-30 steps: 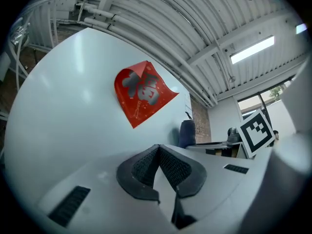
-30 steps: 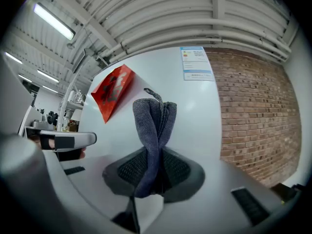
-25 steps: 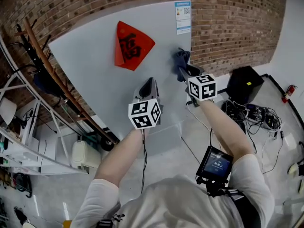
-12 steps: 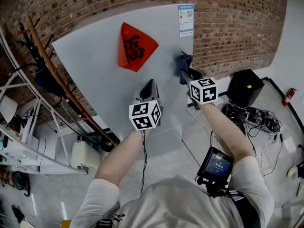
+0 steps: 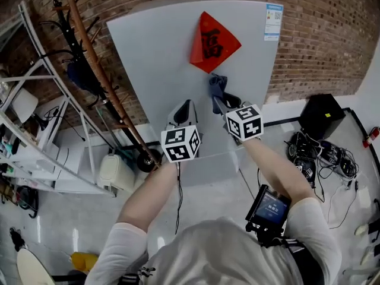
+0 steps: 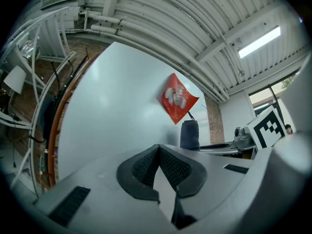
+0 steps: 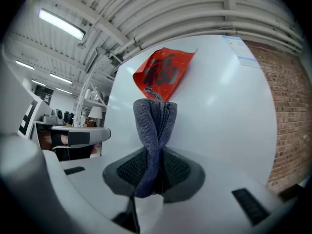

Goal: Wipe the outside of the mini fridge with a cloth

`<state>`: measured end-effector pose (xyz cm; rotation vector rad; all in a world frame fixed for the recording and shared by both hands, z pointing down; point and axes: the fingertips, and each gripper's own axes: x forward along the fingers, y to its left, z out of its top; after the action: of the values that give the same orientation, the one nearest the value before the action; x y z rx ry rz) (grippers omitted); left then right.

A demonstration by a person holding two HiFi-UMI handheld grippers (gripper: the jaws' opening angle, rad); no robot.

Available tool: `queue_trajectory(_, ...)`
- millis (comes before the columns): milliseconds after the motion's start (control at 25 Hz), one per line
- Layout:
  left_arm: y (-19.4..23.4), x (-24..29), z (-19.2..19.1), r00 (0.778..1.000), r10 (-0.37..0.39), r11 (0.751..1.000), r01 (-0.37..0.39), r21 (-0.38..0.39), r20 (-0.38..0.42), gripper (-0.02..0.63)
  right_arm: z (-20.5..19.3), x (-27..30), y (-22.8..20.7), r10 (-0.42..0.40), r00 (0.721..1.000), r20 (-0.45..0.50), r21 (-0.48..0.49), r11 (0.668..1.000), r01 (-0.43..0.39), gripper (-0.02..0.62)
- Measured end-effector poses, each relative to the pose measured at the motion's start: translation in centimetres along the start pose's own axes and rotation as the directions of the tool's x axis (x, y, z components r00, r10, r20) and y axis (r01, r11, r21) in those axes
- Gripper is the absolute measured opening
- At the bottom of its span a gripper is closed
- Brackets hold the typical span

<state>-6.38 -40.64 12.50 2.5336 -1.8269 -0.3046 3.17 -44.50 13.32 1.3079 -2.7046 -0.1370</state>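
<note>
Cloth now leftward, under red sign: grey-blue, bunched, pinched in right tool; left tool closed.

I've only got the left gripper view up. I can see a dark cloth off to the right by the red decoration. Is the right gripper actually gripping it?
Observer: Yes. In the right gripper view the right gripper is shut on the grey-blue cloth, which stands up in a folded bunch from between its jaws.
Operator: Anything else stuck up there that I'm missing?
Observer: The head view shows a small printed label at the top right corner of the fridge, above and right of the red decoration.
Operator: And lower down, off to the right?
Observer: A black box sits on the floor near the foot of the brick wall, with a tangle of cables in front of it.
</note>
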Motion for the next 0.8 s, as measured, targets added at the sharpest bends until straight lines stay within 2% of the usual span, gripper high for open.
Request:
queue_trajectory(240,7.5,-5.2,-0.4,0.991,0.13,0.991,-0.13,0.022,-0.021,0.003,-1.3,4.7,9.7,0.137,0.99,-0.032,0.002,0.991,-0.137,0.089)
queue_trajectory(440,12.4,-8.6,-0.6,0.978,0.203,0.978,-0.201,0.049,-0.038,0.003,-2.4,8.1,16.4,0.207,0.977,-0.053,0.007,0.978,-0.207,0.089)
queue_trajectory(600,15.8,-10.7,-0.7,0.968,0.246,0.968,-0.243,0.062,-0.047,0.004,-2.8,10.4,20.4,0.233,0.971,-0.05,0.015,0.972,-0.233,0.089)
queue_trajectory(800,19.0,-12.4,-0.8,0.962,0.266,0.962,-0.262,0.075,-0.059,0.004,-2.9,13.0,23.1,0.215,0.976,-0.039,0.021,0.977,-0.214,0.089)
